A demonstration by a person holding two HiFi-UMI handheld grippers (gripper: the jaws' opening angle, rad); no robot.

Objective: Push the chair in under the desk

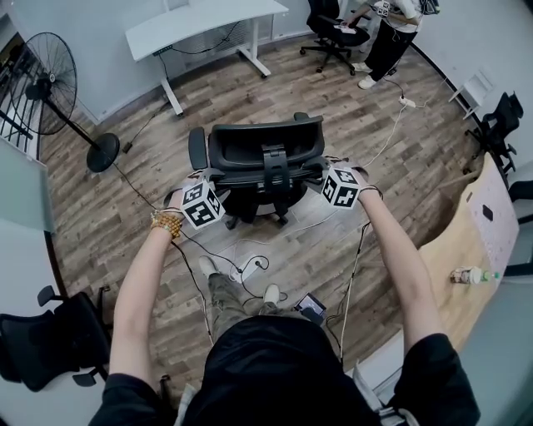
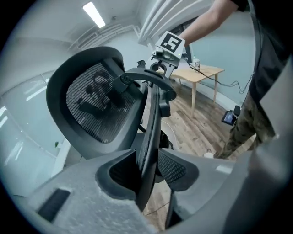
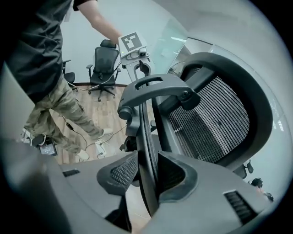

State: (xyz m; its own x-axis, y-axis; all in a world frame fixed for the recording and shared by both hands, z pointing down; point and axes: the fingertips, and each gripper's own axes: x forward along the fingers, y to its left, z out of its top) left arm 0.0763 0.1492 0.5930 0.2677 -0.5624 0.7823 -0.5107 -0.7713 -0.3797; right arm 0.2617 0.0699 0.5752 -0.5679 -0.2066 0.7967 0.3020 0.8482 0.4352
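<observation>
Left claw [image 2: 149,171] first: its jaws are closed onto one side edge of the backrest [image 2: 149,132], a pad on either face of that thin black rim. Same story on the right claw [image 3: 146,171], which pinches the opposite edge from the other side. So we have the chair [image 1: 266,154] gripped at both sides of its back, arms stretched out in front of us.

Now, where does that leave us? The chair stands out in the middle of the wooden floor [image 1: 400,166], just ahead of our feet. The white bench [image 1: 208,21] is well apart from it, up by the far wall. A wooden bench [image 1: 466,241] sits off to our right, also apart. By our reading, the grip is made and the push itself is all to come. We judge nothing has gone under any bench yet. Cables [image 1: 250,266] trail on the floor at our feet.

What can't we see? From the head view, the marker cubes [image 1: 202,204] cover the claw tips. The backrest hides the seat and most of the wheels. The white bench's far side is cut off at the top. Which bench is the target, we cannot tell.
</observation>
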